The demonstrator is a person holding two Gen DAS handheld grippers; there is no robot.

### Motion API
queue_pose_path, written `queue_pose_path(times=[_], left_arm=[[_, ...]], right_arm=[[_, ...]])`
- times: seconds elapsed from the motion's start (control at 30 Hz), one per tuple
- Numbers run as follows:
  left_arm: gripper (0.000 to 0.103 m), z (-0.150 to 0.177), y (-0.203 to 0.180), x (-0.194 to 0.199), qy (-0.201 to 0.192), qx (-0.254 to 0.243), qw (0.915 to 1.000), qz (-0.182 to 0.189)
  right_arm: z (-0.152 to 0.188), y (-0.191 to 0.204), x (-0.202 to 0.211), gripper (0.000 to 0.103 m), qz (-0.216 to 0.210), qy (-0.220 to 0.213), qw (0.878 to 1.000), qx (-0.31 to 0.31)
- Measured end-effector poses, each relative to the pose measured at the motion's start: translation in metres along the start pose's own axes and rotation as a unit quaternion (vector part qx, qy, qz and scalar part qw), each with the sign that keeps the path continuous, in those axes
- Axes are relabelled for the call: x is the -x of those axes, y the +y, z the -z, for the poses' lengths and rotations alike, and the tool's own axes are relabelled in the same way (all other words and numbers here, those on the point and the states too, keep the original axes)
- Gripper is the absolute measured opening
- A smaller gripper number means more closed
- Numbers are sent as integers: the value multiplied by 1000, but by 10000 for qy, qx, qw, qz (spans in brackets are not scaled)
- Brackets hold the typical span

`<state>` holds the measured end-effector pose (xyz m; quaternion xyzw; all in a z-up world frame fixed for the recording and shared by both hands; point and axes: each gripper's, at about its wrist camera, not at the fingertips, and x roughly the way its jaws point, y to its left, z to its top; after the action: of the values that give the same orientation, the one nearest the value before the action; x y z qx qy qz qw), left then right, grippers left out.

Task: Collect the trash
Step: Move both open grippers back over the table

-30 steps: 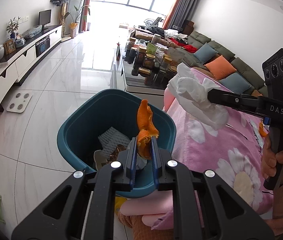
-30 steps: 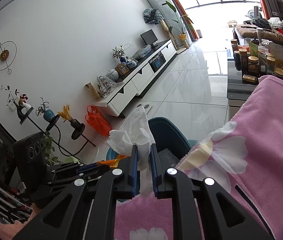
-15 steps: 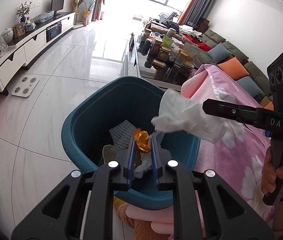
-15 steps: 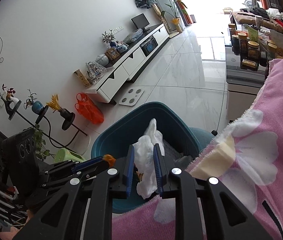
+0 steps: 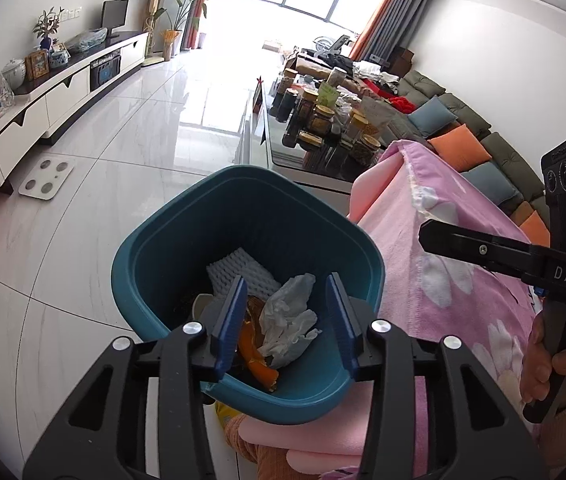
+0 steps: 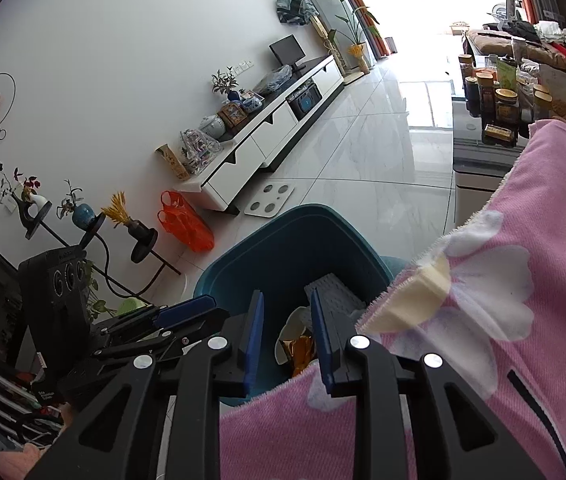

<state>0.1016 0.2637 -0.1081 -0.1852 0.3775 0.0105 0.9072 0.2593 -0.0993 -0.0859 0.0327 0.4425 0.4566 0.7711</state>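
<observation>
A teal trash bin stands on the floor beside the pink flowered blanket. Inside it lie an orange peel, a crumpled white tissue and a white foam net. My left gripper hangs over the bin, jaws opening, nothing pressed between its pads. My right gripper is over the bin's near edge, jaws opening and empty; it also shows in the left wrist view. The left gripper appears at the left of the right wrist view.
A low table crowded with jars stands behind the bin. A white TV cabinet runs along the left wall, with a floor scale and an orange bag near it. A sofa with cushions lies at the right.
Both grippers lowered toward the bin and their jaws parted. The orange peel left the left gripper and the white tissue left the right one; both now lie in the bin.
</observation>
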Motion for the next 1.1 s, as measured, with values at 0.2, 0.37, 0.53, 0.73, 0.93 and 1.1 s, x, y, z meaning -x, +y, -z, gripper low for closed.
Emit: queue_pose_path(times=[0.2, 0.37, 0.53, 0.73, 0.93, 1.1], left_arm=[[57, 1, -41, 17, -256, -436, 9983, 282], [61, 6, -90, 18, -246, -846, 9935, 718], [63, 19, -147, 7, -58, -1311, 9843, 1179], [63, 37, -216, -8, 201, -1782, 9689, 1706], [64, 62, -295, -22, 452, -2388, 9454, 2169], [65, 81, -356, -37, 725, -2805, 9251, 2455]], right_arm=[[16, -5, 49, 28, 118, -368, 9992, 142], [36, -25, 100, 30, 346, -749, 9966, 6], [63, -54, 150, 31, 736, -1070, 9911, -285], [98, -89, 205, 33, 1265, -1394, 9797, -693], [126, -123, 255, 34, 1771, -1724, 9629, -1086], [145, -147, 290, 34, 2091, -1998, 9474, -1371]])
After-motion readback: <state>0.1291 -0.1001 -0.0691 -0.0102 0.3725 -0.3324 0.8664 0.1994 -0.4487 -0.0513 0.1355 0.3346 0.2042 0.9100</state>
